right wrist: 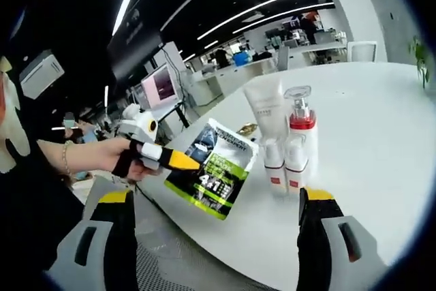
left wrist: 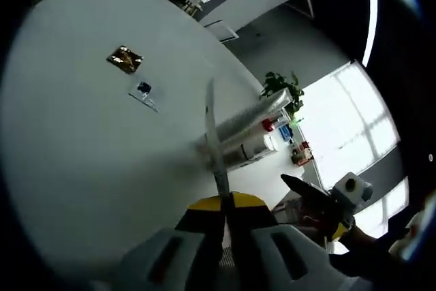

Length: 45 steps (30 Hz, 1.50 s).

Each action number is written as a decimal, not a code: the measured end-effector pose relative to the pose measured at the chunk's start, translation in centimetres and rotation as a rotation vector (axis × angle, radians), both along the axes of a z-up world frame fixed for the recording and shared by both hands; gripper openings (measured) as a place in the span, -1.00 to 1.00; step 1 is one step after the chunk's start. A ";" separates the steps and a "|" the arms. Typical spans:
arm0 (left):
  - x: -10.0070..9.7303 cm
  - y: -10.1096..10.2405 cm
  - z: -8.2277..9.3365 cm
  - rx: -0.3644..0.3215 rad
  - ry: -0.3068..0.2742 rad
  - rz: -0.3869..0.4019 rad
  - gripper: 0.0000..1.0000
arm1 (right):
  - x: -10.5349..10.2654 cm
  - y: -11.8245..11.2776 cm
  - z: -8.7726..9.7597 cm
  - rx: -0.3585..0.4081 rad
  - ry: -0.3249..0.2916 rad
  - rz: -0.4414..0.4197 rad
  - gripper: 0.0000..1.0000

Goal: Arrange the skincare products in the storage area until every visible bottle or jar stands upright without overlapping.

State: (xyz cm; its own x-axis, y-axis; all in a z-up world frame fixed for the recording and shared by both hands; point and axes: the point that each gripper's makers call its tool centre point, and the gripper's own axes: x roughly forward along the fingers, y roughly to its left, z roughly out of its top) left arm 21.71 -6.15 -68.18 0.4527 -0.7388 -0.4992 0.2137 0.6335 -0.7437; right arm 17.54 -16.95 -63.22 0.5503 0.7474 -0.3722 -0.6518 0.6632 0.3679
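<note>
I see left tool (right wrist: 178, 160) clenched on green sachet (right wrist: 216, 168), edge-on between its jaws, long axis pointing away, slightly tilted. Right tool (right wrist: 216, 202) released, bottles (right wrist: 289, 148) upright on desk (right wrist: 368, 127) just ahead, probably touching.

The left gripper view looks steeply down across the white table (left wrist: 82, 161), the right gripper view low over its edge (right wrist: 381, 134)

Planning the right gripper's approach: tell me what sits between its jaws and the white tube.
In the right gripper view, small white bottles with red bands stand on the table between the open right gripper and the white tube.
</note>
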 end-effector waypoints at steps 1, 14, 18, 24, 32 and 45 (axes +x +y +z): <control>0.2 -0.1 -0.1 -0.001 0.001 -0.002 -0.93 | 0.0 0.0 0.0 -0.001 0.001 -0.001 0.99; 1.5 0.2 -3.4 0.044 0.067 0.000 -0.94 | 0.3 -0.6 -0.3 0.006 0.013 -0.038 0.99; 1.9 0.1 -4.0 0.039 0.077 0.016 -0.94 | 0.3 -0.7 -0.4 0.002 0.014 -0.040 0.99; 2.3 0.7 -4.8 0.148 0.028 0.011 -0.92 | 0.4 -0.7 -0.6 -0.001 0.018 -0.043 0.99; 3.6 2.0 -6.8 0.331 -0.035 -0.043 -0.81 | 0.3 -0.6 -0.6 -0.004 0.026 -0.038 0.99; 3.8 2.8 -7.7 0.481 -0.083 -0.100 -0.64 | 0.1 -0.4 -0.4 -0.001 0.033 -0.037 0.97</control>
State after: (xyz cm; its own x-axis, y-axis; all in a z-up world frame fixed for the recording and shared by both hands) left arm 25.47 -3.35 -75.92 0.4443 -0.4751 -0.7595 0.3367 0.8742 -0.3498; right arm 17.62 -17.31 -63.66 0.5652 0.7262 -0.3913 -0.6141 0.6871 0.3882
